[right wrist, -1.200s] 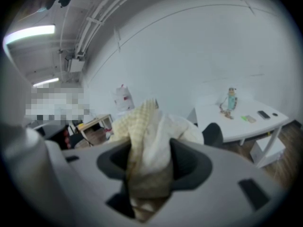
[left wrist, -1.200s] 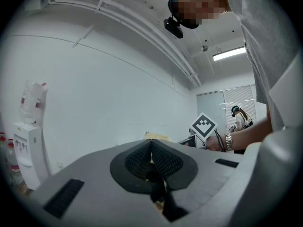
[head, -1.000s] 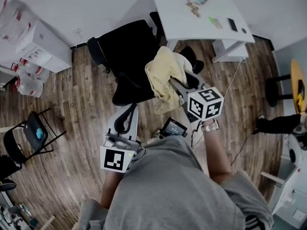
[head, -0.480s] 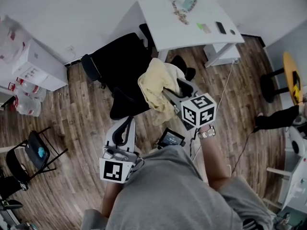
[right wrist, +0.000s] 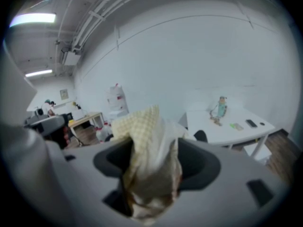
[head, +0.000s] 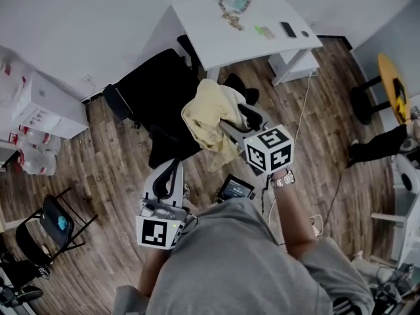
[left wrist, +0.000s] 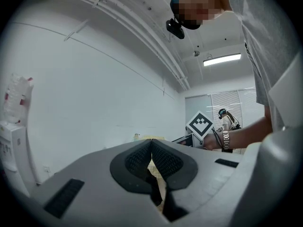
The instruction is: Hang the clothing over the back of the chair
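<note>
A pale yellow garment (head: 209, 117) lies bunched over the back of the black office chair (head: 157, 90). My right gripper (head: 237, 118) reaches into it from the right. Its jaws are opening, and a wad of the garment (right wrist: 147, 145) still fills the gap between the pads in the right gripper view (right wrist: 152, 160). My left gripper (head: 172, 166) hangs lower left, short of the chair, shut with its pads together (left wrist: 151, 148) and nothing in them. A strip of yellow cloth (left wrist: 158, 183) shows beyond it.
A white desk (head: 197, 25) with a bottle and small items stands behind the chair. White boxes (head: 39, 104) line the left wall. A black folding chair (head: 49, 225) stands at the lower left. A stool (head: 367, 100) and someone's leg (head: 380, 146) are at the right.
The head view has swung, so everything sits a little further left and up. The right jaws look slightly wider around the cloth. The left gripper has stayed put.
</note>
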